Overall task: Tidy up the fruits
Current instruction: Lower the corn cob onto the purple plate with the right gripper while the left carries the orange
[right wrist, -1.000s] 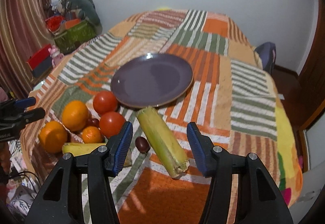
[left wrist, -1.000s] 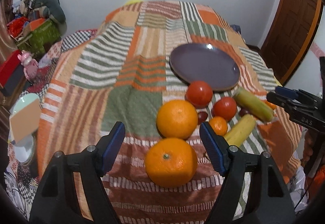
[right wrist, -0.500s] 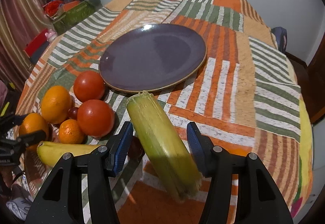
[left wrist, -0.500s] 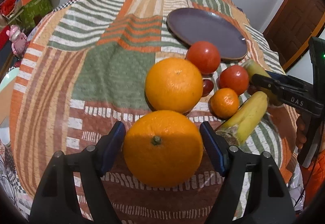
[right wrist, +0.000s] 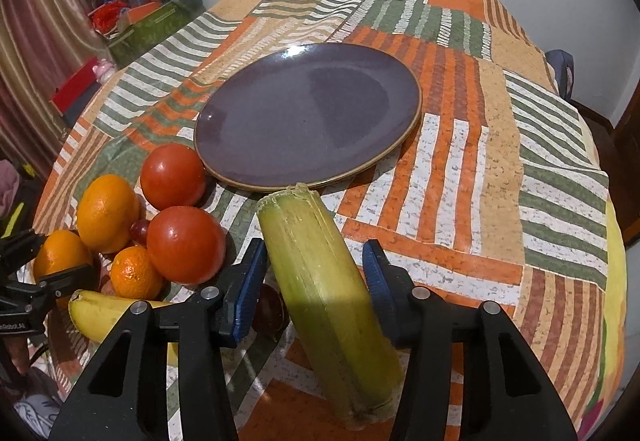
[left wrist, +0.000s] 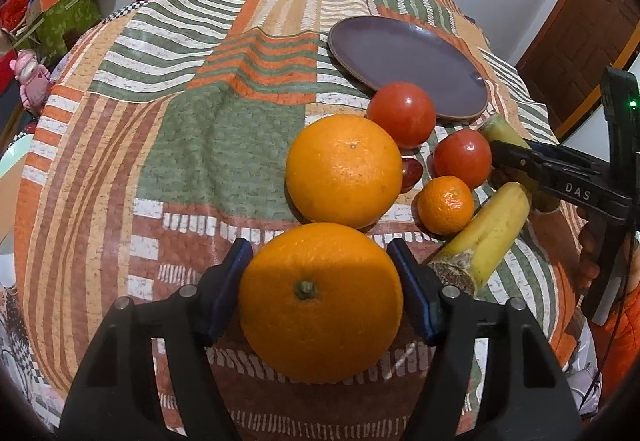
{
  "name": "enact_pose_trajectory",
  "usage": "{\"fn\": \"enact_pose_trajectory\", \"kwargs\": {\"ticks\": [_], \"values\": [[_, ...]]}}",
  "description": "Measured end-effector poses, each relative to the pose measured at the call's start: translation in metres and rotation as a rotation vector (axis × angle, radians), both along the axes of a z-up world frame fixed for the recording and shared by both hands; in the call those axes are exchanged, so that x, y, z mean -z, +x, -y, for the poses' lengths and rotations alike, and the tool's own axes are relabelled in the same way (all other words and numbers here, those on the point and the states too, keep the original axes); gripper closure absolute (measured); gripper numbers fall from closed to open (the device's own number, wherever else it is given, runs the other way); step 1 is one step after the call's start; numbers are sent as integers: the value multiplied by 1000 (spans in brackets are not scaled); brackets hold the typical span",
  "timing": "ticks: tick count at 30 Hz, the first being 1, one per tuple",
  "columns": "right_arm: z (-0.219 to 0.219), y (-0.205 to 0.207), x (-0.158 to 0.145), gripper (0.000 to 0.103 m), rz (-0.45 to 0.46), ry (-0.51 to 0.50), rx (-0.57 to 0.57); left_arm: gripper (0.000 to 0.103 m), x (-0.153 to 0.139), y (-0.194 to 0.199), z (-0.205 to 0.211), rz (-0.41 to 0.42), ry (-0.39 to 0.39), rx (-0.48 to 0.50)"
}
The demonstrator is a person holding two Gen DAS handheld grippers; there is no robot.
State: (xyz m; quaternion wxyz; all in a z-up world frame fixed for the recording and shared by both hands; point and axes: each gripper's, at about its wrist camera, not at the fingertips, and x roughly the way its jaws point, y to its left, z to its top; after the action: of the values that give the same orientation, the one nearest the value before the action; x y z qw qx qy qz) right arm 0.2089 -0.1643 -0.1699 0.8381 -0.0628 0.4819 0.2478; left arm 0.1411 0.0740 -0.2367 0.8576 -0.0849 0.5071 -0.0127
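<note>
Orange (left wrist: 320, 301) between left gripper (left wrist: 320, 281) jaws, contact unclear; right gripper (right wrist: 314, 277) jaws agape, straddling cane piece (right wrist: 324, 289).

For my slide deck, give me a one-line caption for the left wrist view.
Left gripper fingers straddle the nearest orange on the patchwork cloth, other fruit and the bare purple plate beyond.

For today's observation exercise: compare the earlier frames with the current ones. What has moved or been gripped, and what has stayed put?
The left gripper advanced until its fingers flank the near orange; the right gripper likewise closed in around the green stalk. Neither visibly clamps yet. The plate, tomatoes and other fruit stayed put.
</note>
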Motion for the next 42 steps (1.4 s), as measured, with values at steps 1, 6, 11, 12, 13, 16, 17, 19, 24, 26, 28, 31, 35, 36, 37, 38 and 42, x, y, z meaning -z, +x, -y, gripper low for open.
{"fn": "enact_pose_trajectory", "kwargs": {"ticks": [1,6,11,12,13,16,17,19,24,26,28,31,35,36,37,38,42], "values": [[2,-1,-1,61,3,5,6,34,-1,-1,-1,0,4,-4],[14,-4,-11,64,16,39,40,34,-10,-7,-8,20,22,-28],[22,-9,-25,66,54,48,59,34,-26,-8,-14,57,40,-40],[23,-10,-28,67,62,53,63,34,-30,-7,-16,67,42,-41],[24,-11,-32,67,72,59,68,34,-34,-7,-16,80,44,-42],[27,-13,-42,67,104,71,78,34,-47,-3,-15,118,51,-32],[28,-14,-45,68,113,74,80,34,-53,-2,-15,135,55,-28],[30,-13,-51,68,129,82,87,34,-62,5,-12,164,61,-19],[30,-10,-65,68,173,95,92,34,-83,23,-5,231,64,0],[28,-7,-70,68,188,99,91,34,-89,32,-2,250,70,10],[27,-4,-74,68,199,103,88,34,-95,41,1,267,70,21],[24,1,-78,68,213,102,78,34,-102,56,5,285,66,37],[20,7,-79,68,215,101,61,34,-104,78,10,291,62,62],[19,9,-78,68,213,100,57,34,-103,83,11,288,62,67],[17,12,-77,68,208,100,52,34,-102,88,13,284,63,72],[16,14,-76,68,203,102,47,34,-100,93,15,280,63,77],[6,24,-67,68,172,104,22,34,-89,115,18,247,60,100]]}}
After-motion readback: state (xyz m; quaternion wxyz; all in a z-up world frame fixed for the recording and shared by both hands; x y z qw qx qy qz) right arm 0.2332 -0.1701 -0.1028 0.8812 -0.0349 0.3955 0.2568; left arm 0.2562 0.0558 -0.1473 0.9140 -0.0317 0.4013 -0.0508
